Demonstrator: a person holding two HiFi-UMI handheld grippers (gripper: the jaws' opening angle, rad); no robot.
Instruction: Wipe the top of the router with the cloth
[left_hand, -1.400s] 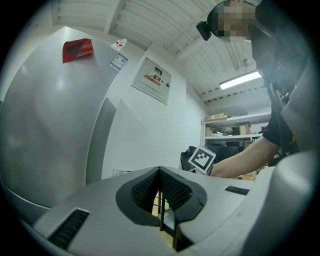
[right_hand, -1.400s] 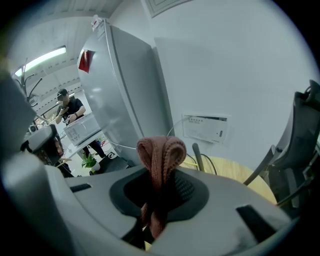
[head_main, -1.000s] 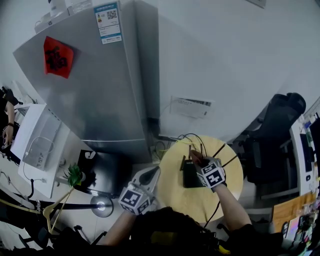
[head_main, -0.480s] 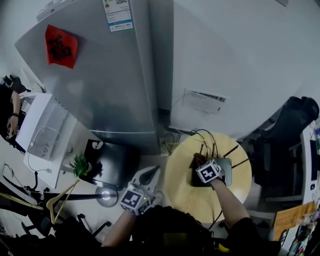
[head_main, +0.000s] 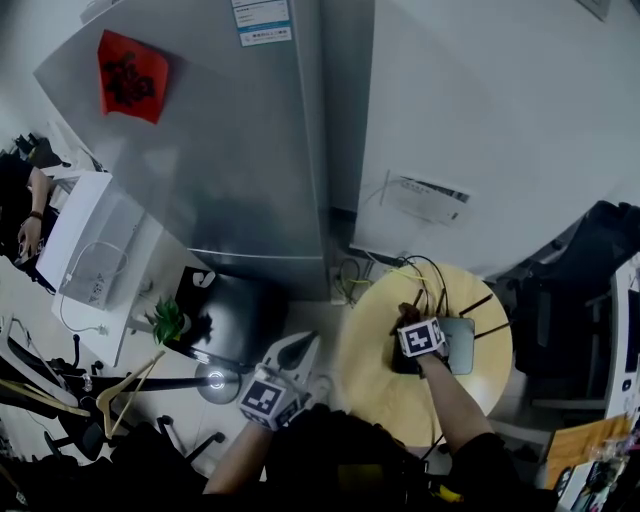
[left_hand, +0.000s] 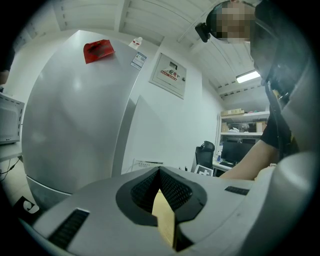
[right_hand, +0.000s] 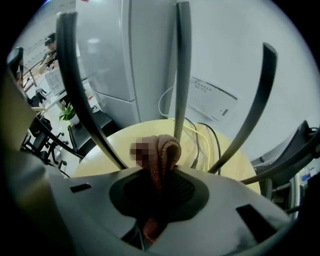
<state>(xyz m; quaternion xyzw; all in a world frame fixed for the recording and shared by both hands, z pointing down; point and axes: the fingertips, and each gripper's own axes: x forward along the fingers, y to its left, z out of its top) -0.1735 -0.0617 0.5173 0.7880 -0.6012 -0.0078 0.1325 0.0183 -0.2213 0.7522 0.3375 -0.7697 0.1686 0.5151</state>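
- Sweeping across the router (head_main: 458, 345), the right gripper (head_main: 408, 320) now sits over the dark left part of the router's top. A second ago it was nearer the right edge, and a grey stretch of the casing now shows bare on that side.
- Its jaws are clamped on the cloth (right_hand: 161, 155), a pinkish folded wad that bulges out past the jaw tips. The wad is pressed low among the router's upright antennas (right_hand: 182, 65).
- The router lies on the round yellow table (head_main: 380, 395), with its cables (head_main: 425, 272) trailing off toward the wall behind. It seems to have kept its place on the table through the stroke.
- The left gripper (head_main: 298, 348) has kept off to the side of the table — jaws together with nothing between them, taking no part.
- By my reading the wipe is well under way, with one pass across the top made. The area round the antenna bases is probably the awkward part left.
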